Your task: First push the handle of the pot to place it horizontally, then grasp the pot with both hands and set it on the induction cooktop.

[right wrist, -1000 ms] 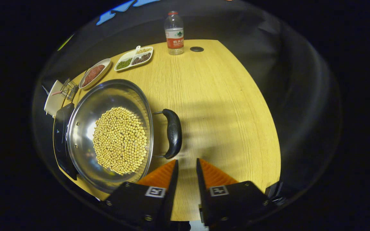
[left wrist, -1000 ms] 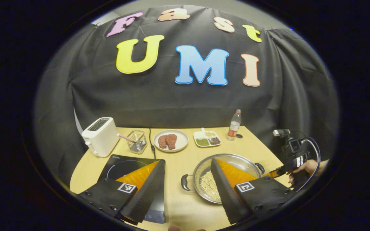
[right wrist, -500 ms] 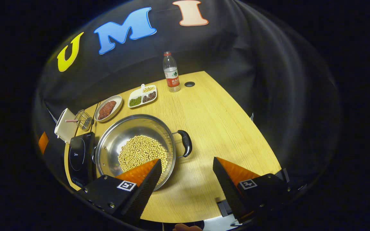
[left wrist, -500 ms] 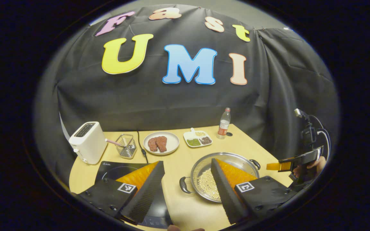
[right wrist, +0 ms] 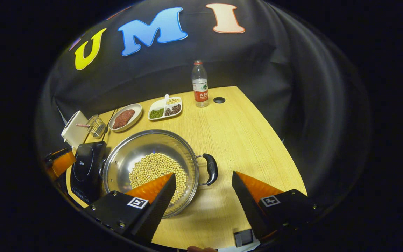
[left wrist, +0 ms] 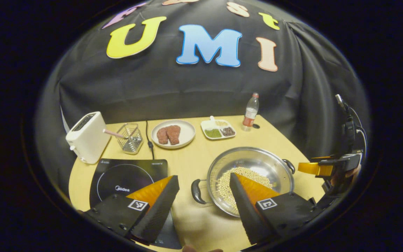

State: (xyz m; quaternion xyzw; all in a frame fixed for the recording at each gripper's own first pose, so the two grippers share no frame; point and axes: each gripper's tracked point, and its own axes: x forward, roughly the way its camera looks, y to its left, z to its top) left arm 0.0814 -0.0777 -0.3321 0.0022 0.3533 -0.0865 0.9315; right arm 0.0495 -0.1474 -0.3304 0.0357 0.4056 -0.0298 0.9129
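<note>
Your pot (right wrist: 150, 168) — shiny steel, wide and shallow, with pale beans in the bottom and a dark handle (right wrist: 211, 169) on each side — sits on the table (right wrist: 243, 133) just beside the induction cooktop (left wrist: 126, 176). Both your left gripper (left wrist: 204, 182) and right gripper (right wrist: 203, 182) hover above it, fingers spread wide, holding nothing.

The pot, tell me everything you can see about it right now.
The pot is a wide, shallow, shiny metal pan with two dark loop handles on opposite sides. Pale round beans cover its bottom. It sits flat on the wooden table, beside the induction cooktop. Neither gripper touches it.
</note>
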